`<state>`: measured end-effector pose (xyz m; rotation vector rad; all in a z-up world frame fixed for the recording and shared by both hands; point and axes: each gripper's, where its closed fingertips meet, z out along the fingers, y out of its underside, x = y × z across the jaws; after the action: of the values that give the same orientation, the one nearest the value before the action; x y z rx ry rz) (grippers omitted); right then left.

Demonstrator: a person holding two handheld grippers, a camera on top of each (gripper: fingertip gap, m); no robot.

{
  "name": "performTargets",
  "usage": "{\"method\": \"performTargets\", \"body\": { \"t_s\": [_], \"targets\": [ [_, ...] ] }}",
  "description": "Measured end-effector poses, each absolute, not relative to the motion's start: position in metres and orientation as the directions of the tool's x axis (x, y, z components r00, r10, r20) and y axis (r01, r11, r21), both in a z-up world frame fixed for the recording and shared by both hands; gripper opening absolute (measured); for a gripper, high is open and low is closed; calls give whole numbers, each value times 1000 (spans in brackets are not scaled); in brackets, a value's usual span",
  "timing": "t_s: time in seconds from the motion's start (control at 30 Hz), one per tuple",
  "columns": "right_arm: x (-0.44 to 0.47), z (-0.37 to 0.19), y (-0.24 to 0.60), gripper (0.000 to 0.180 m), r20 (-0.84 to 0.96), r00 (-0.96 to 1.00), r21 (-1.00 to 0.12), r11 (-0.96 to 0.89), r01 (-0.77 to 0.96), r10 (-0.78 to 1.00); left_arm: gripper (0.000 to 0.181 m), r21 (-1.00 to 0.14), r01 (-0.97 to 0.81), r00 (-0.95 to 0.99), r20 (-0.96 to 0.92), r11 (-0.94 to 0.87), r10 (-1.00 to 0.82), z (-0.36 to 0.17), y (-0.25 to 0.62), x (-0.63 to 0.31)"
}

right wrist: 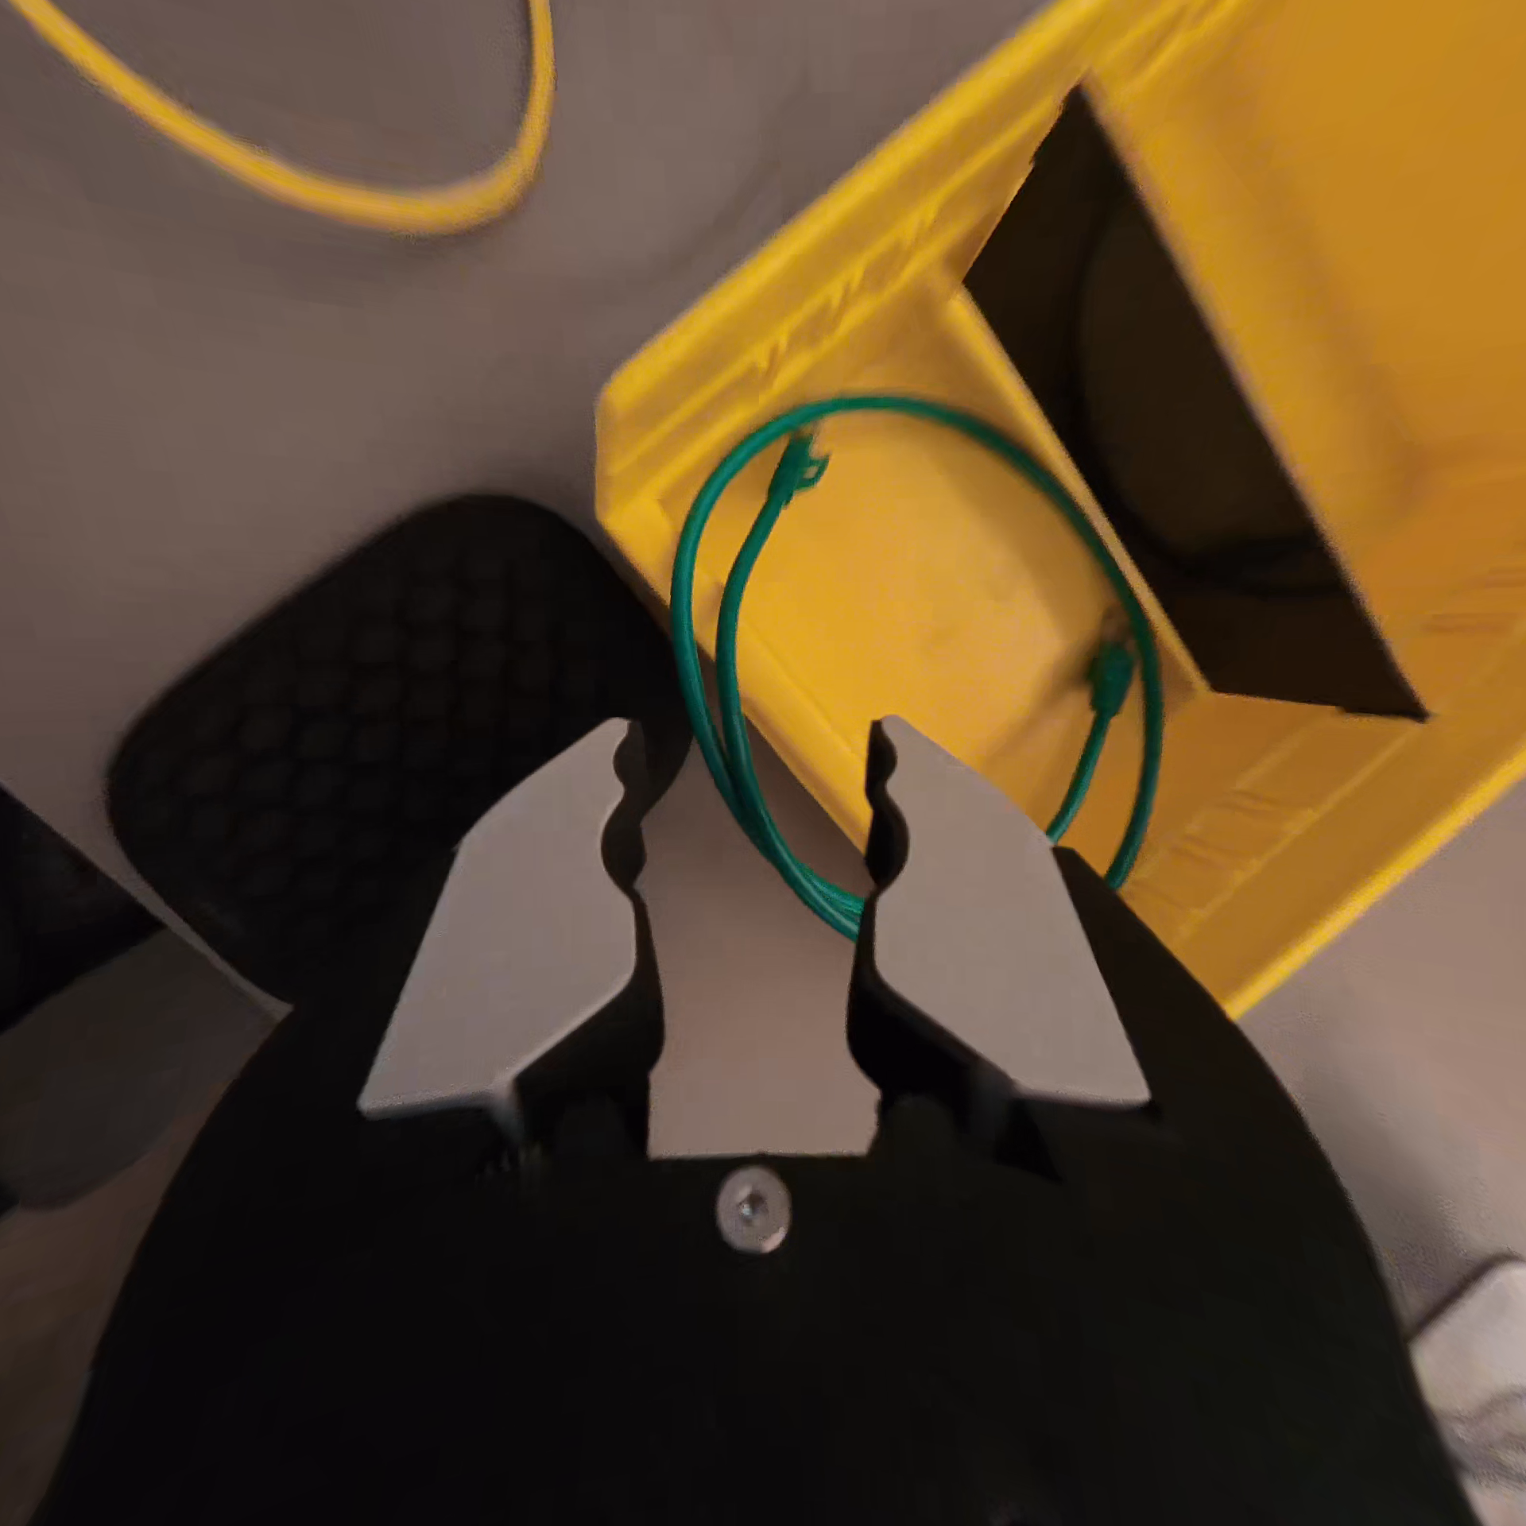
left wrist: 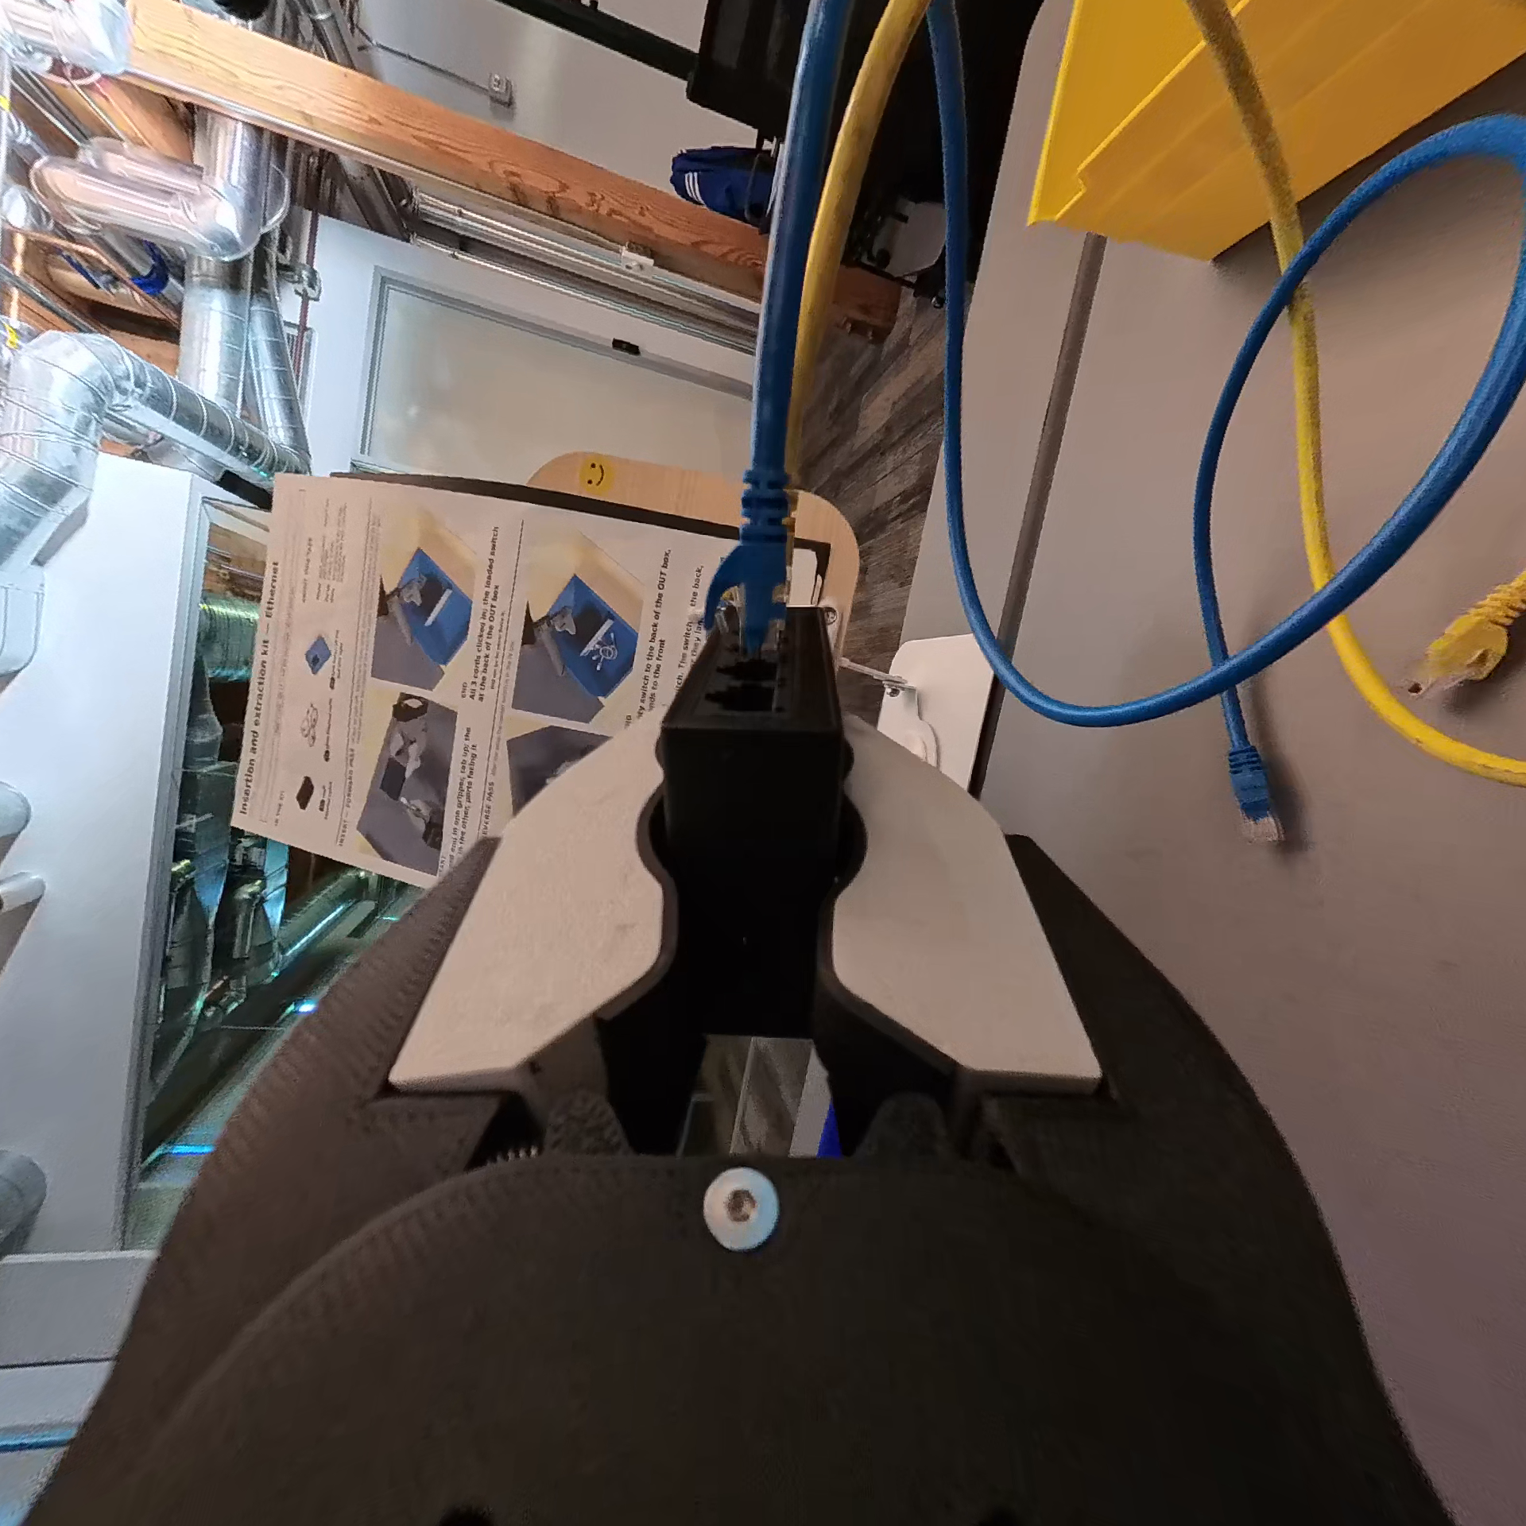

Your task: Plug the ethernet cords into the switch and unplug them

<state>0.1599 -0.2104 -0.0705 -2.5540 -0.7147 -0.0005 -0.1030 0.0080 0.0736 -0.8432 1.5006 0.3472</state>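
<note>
My left gripper [left wrist: 755,743] is shut on the black switch [left wrist: 755,867], holding it off the table with its ports showing on top. A blue cord's plug [left wrist: 760,570] sits in a far port. A yellow cord [left wrist: 826,248] runs down just behind it, its plug mostly hidden. The blue cord's free end [left wrist: 1255,793] and the yellow cord's free end [left wrist: 1470,644] lie on the grey table. My right gripper [right wrist: 753,727] is open and empty above the table. A coiled green cord [right wrist: 908,405] lies in the yellow bin [right wrist: 908,578], and one loop spills over the rim beside my right finger [right wrist: 950,908].
The yellow bin also shows in the left wrist view [left wrist: 1239,124], at the table's far side. A black honeycomb pad [right wrist: 372,702] lies left of my right gripper. A dark box shape [right wrist: 1197,495] sits inside the bin. A printed instruction sheet [left wrist: 462,661] stands behind the switch. Spacing between my two grippers at the tips: around 40 cm.
</note>
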Motion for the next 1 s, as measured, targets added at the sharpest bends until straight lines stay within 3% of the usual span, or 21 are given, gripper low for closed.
{"method": "performTargets", "body": {
  "t_s": [0.07,0.13,0.2,0.27,0.4,0.47,0.57,0.73,0.93,1.0],
  "targets": [
    [173,-40,-208,58,122,899,-596,-693,406,421,30,-281,-681,94,-949,676,-300,74,10,-104],
    [228,-12,-197,61,219,961,-709,-649,275,167,30,-292,-683,98,-945,669,-313,73,11,-104],
    [298,-4,-204,64,295,944,-729,-673,121,-150,29,-304,-682,101,-940,665,-326,72,12,-104],
    [323,-23,-211,67,248,936,-699,-716,-7,-251,29,-319,-679,106,-934,661,-341,72,12,-104],
    [320,-74,-212,68,84,953,-578,-794,-192,-292,30,-340,-672,120,-927,658,-356,73,13,-105],
    [322,-94,-220,43,112,941,-490,-842,-228,-320,30,-359,-662,131,-920,658,-370,74,13,-105],
    [303,-108,-217,6,-9,955,-447,-853,-268,-296,30,-406,-638,155,-900,654,-407,79,15,-110],
    [302,-108,-230,4,-101,906,-436,-800,-413,-412,30,-506,-586,233,-853,633,-466,98,22,-130],
    [316,-107,-249,6,-42,908,-473,-792,-386,-417,30,-622,-448,276,-779,642,-562,120,10,-141],
    [325,-96,-254,12,71,908,-487,-808,-331,-414,30,-651,-388,266,-757,653,-597,124,1,-141]
  ]
}}
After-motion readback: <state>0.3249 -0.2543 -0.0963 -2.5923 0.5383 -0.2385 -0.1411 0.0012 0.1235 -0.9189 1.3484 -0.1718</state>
